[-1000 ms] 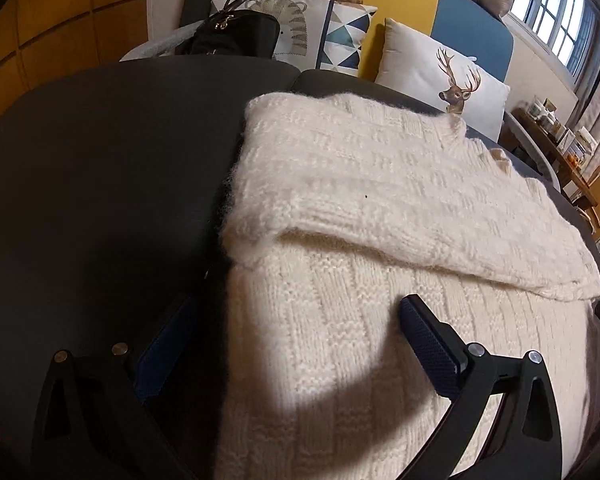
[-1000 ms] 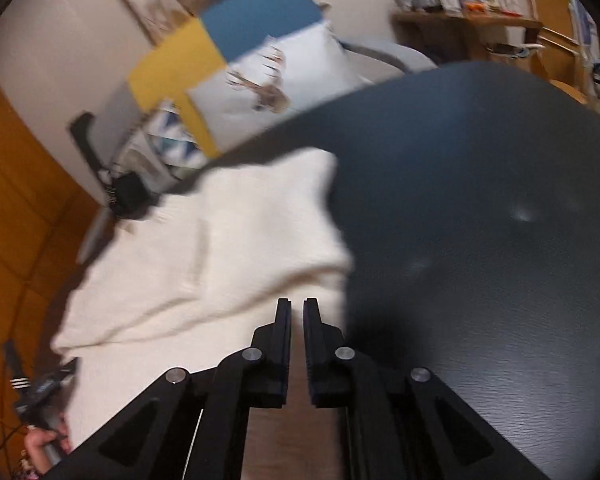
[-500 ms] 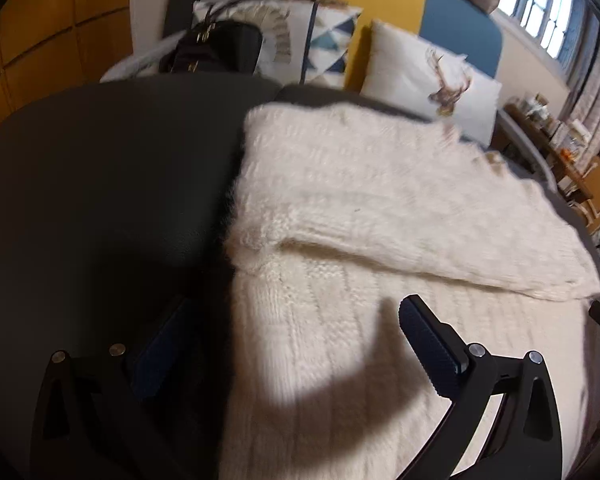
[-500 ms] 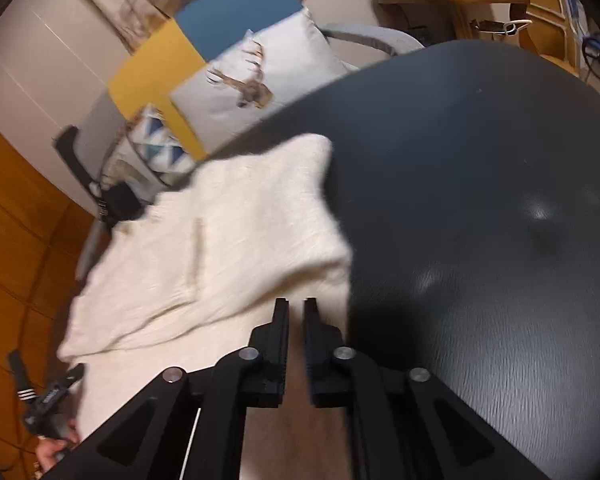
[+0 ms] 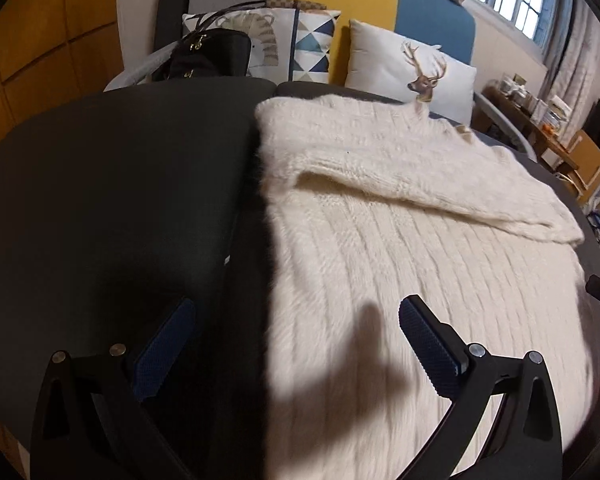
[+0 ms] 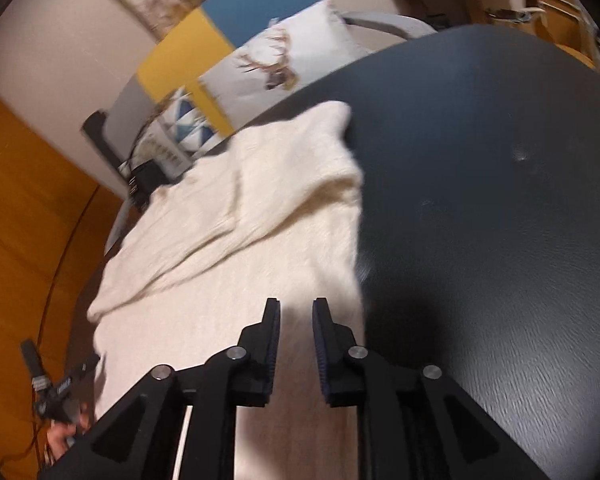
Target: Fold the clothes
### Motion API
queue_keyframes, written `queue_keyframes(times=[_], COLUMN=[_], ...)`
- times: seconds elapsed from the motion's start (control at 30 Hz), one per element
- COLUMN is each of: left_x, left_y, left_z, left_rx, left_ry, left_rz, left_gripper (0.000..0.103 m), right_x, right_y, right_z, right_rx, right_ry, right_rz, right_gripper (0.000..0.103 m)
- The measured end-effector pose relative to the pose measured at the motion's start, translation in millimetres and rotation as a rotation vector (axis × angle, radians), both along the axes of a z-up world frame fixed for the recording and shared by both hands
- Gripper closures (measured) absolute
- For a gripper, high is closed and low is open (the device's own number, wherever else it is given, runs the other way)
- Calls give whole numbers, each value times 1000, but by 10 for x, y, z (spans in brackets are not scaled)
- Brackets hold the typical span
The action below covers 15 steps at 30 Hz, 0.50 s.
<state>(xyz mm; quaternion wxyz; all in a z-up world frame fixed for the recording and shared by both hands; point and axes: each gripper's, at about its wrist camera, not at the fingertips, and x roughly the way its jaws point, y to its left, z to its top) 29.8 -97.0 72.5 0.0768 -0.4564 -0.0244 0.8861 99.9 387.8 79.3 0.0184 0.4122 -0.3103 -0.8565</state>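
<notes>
Cream sweater flat on the dark worktop, far part already folded over the body, sleeve edge running across toward the right. Right tongs now a narrow gap apart and opening, nothing between the pads; a second ago nearly shut. Left tongs wide apart, empty, straddling the sweater's left edge, a little higher and further back than before. Probably a fold just released, with both sides pulling off to set up the next one. Beyond the far edge: deer cushion, patterned cushion, black bag. Cluttered shelf far right. Nothing lying on the sweater itself.
</notes>
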Motion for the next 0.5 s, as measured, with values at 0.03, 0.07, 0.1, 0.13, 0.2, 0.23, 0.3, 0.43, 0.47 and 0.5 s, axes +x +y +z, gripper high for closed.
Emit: queue_keyframes(times=[0.03, 0.07, 0.1, 0.13, 0.2, 0.23, 0.3, 0.43, 0.47, 0.5], left_x=[75, 146, 225, 308, 440, 516, 640, 899, 957, 1015], left_y=[-49, -92, -136, -181, -231, -254, -304, -397, -407, -417], left_z=[19, 25, 28, 33, 24, 23, -9, -110, -147, -183], left_rx=[7, 14, 23, 31, 44, 51, 57, 82, 97, 112], left_ry=[-6, -10, -17, -24, -38, -46, -63, -115, -134, -152], left_rz=[-21, -38, -56, -75, -107, -124, -144, -184, -196, -208], left_gripper=[0, 0, 0, 0, 0, 0, 0, 0, 0, 0], right_x=[38, 118, 212, 294, 451, 522, 656, 882, 929, 988], right_y=[-23, -44, -66, -77, -108, -118, -133, -113, -100, -82], right_z=[28, 64, 98, 119, 120, 110, 63, -27, -53, -83], right_rx=[-2, 2, 12, 19, 26, 25, 15, 16, 6, -8], right_ry=[3, 3, -1, -7, -30, -41, -66, -118, -126, -132], right_rz=[24, 50, 76, 92, 121, 133, 152, 158, 157, 152], right_gripper=[83, 83, 83, 82, 82, 82, 82, 80, 79, 78])
